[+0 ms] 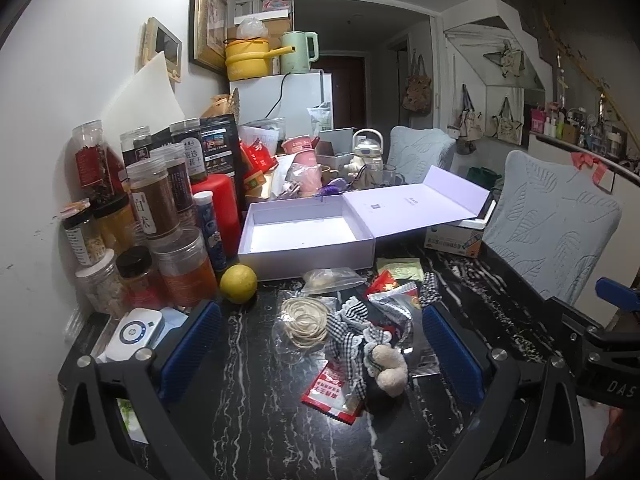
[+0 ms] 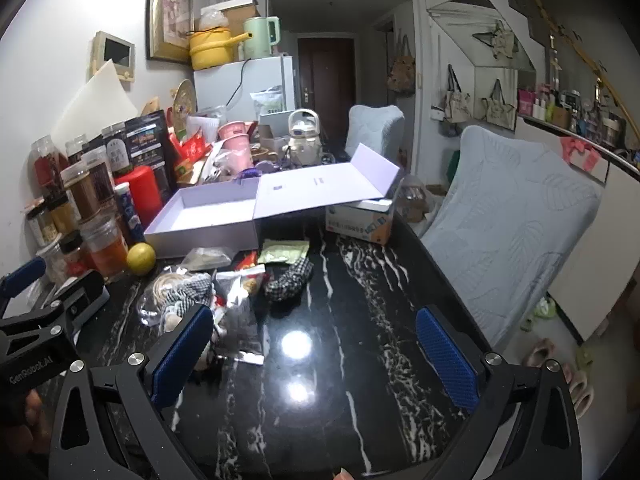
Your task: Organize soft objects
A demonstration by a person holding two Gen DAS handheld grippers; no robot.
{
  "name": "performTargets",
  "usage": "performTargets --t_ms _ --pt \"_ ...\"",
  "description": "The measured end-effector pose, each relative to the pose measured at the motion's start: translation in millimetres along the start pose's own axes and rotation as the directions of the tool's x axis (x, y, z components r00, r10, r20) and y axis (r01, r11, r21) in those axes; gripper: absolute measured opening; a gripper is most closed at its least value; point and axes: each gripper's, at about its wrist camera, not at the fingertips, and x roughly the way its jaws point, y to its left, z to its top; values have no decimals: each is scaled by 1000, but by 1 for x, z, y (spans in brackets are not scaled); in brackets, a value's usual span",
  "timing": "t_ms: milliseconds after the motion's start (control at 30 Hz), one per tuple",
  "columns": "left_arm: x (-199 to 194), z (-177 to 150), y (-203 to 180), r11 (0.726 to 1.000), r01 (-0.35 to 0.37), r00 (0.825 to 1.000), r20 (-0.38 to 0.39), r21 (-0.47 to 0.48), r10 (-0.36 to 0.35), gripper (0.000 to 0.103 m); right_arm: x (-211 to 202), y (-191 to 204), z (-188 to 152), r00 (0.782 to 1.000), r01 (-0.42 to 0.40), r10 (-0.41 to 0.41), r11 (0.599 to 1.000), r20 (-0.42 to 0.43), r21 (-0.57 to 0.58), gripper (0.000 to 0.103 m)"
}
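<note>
Both grippers spread wide, empty; gingham scrunchie with pompoms (image 1: 370,340) lies between our left gripper (image 1: 320,354) fingers, left of the right gripper (image 2: 316,354), so left is nearer

Scrunchies (image 1: 352,320) before box (image 1: 308,258)

The left gripper (image 1: 320,354) is a black frame of angular arms with triangular cut-outs; round silver screws stud its joints; each finger carries a blue pad (image 1: 450,354) with a fine ribbed, dimpled texture; the right gripper (image 2: 316,354) is built the same, with blue mesh-patterned pads (image 2: 446,362); seen from the right wrist, the left unit's black body bears white lettering reading "GenRobot.AI".
</note>
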Motion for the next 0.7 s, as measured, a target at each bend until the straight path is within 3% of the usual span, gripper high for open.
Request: performTargets --t_ms 700 --pt "-7 0 17 998 25 1000 13 -49 -25 103 -12 3 0 999 -10 10 1000 31 -8 103"
